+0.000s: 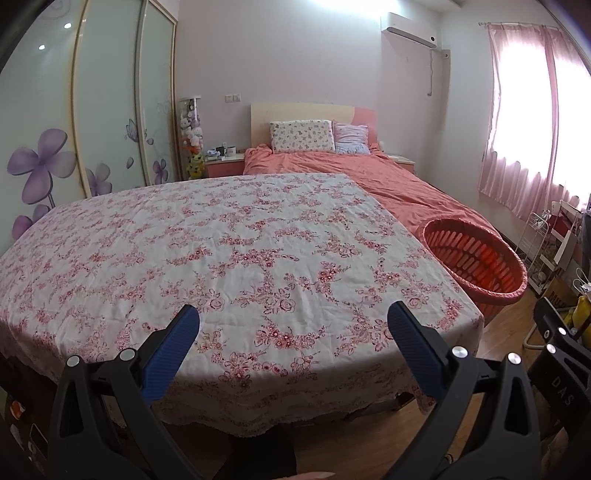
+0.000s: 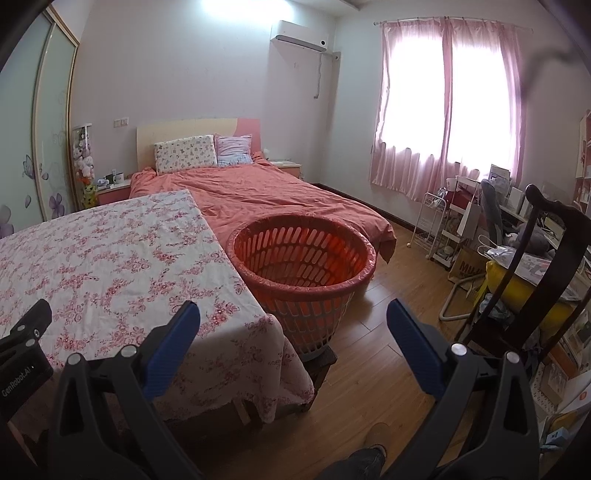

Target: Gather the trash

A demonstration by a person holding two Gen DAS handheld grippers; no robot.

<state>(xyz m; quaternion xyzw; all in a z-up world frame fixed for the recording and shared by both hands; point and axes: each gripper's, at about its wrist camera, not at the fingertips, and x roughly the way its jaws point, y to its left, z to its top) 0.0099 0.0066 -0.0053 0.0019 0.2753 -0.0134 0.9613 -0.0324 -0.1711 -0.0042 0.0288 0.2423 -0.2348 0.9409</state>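
Here, through the left wrist camera: left tongs (image 1: pixel 293 334) released, blue fingers (image 1: pixel 171 354) spread wide and gripping nothing, hovering over the near edge of a tabletop (image 1: pixel 229 251) covered by a white cloth with red floral print. Bare cloth between and ahead of the fingers. Orange slatted basket (image 1: pixel 476 258) lined with a thin bag, standing just beside the tabletop's right edge, its rim about level with the cloth. Beyond, a bed (image 1: pixel 388 177) with a salmon cover, two pillows (image 1: pixel 317 136) against the headboard. Wardrobe (image 1: pixel 74 129) with purple flower decals along the left wall, pink curtains (image 1: pixel 524 122) at the right, air conditioner (image 1: pixel 408 31) high on the far wall. Part of the right tool visible at the lower right margin.

Then the right wrist camera: right tongs (image 2: pixel 293 334) likewise released, blue pads (image 2: pixel 413 350) well apart with nothing between them, held above the wooden floor (image 2: pixel 369 332) past the tabletop's (image 2: pixel 110 258) right corner. Basket (image 2: pixel 303 266) straight ahead, touching or nearly touching the hanging cloth, resting on a low dark stand; inside, only orange slats and the liner showing, bottom too shaded to judge. Bed (image 2: pixel 258 192) behind it. Dark wooden chair (image 2: pixel 546 258) at the right, with a yellow bag (image 2: pixel 513 284) and cluttered shelves near it. Black body of the left tool at the left margin. A shoe (image 2: pixel 376 439) on the floor at the bottom.
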